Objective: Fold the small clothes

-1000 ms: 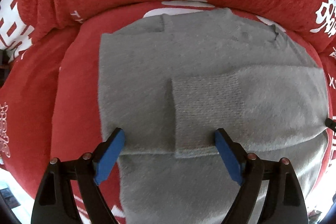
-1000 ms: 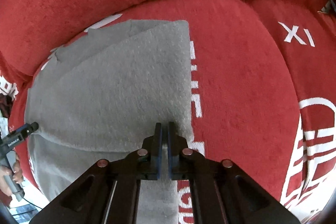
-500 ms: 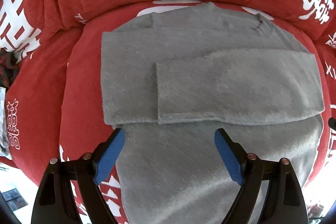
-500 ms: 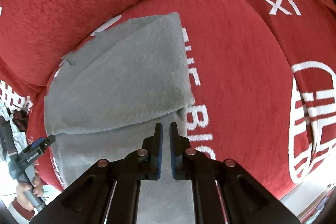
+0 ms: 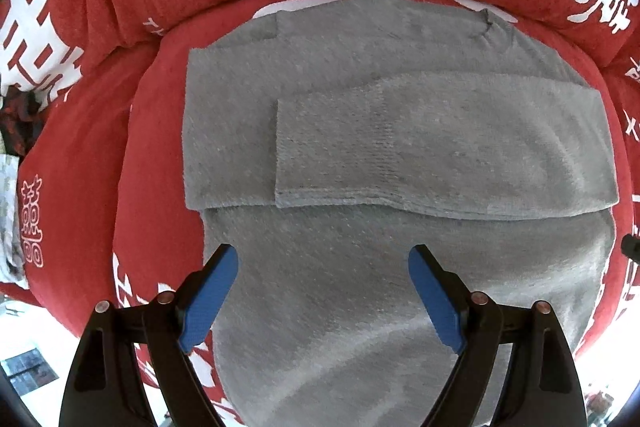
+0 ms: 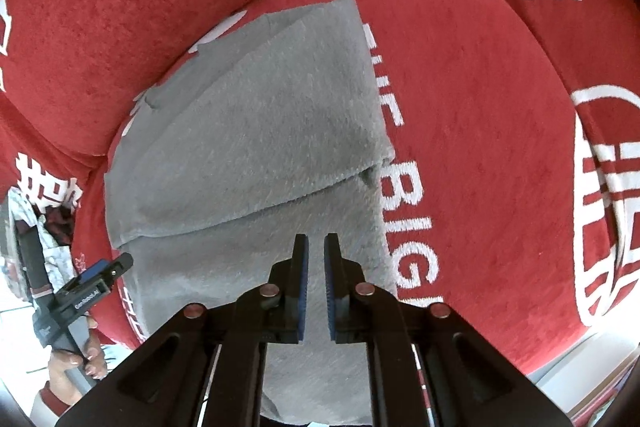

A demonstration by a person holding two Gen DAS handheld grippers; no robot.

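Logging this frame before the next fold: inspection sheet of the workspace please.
Surface: red sofa cushion with white printed lettering, backrest behind.
Job's things: grey sweater lying flat on the cushion, sleeve folded across the chest, hem hanging over the front edge.
Clutter: patterned fabric at the cushion's left side.
Grippers: left gripper wide open above the sweater's lower half, empty; right gripper narrowly open, gripping nothing, over the sweater's right edge.
Cables: nothing seen.
Surroundings: pale floor below the sofa front.
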